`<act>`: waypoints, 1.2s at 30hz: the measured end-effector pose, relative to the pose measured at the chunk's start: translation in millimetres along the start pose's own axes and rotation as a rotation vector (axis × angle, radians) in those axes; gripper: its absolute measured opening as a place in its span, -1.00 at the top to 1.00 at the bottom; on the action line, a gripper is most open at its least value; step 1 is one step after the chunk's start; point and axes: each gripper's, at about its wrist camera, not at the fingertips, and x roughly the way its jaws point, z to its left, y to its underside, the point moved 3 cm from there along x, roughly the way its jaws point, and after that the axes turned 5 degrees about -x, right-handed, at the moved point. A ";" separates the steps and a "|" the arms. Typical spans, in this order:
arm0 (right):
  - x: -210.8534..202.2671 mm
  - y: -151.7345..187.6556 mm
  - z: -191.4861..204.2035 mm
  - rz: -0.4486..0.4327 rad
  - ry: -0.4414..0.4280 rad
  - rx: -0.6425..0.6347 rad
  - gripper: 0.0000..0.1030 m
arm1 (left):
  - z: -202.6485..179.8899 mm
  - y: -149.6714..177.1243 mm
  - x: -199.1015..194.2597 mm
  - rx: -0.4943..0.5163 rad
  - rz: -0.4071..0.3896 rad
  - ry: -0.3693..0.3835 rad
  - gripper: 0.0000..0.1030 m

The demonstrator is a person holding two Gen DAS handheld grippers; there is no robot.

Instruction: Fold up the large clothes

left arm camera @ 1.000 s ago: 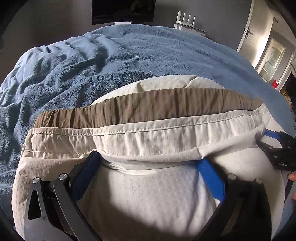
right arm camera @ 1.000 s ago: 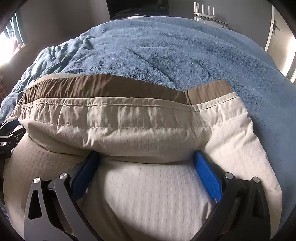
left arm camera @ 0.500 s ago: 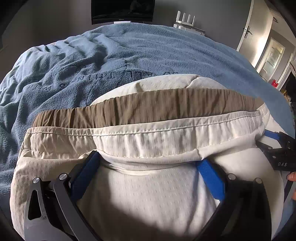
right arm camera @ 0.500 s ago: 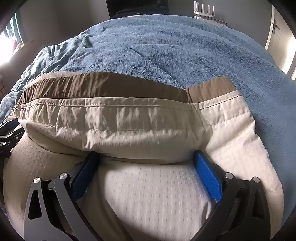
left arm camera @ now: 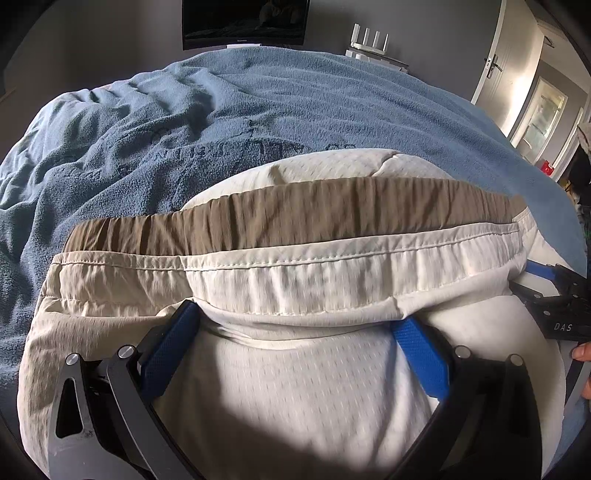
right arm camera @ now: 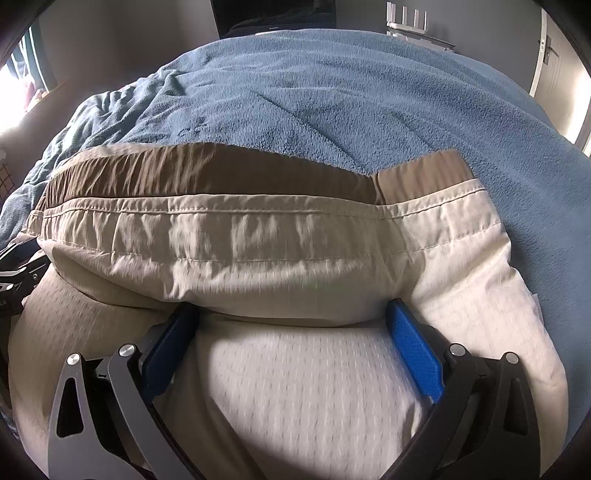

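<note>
Little moved — cream trousers [left arm camera: 295,387] bunched, brown waistband up; both claws [left arm camera: 295,325] [right arm camera: 291,317] agape, tips under fold.

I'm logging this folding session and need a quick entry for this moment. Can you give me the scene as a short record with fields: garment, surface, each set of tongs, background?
garment: beige trousers with a brown inner waistband, waist end doubled over
surface: blue fleece blanket on a bed
left tongs: open, blue pads spread, tips tucked under the folded waist edge
right tongs: open, tips likewise under the fold
background: dark screen and white router by the far wall, door at right
</note>
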 end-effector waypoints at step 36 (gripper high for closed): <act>-89.2 86.5 -9.6 -0.029 0.029 -0.126 -0.86 | -82.7 90.2 -78.6 0.278 -0.048 0.006 -0.87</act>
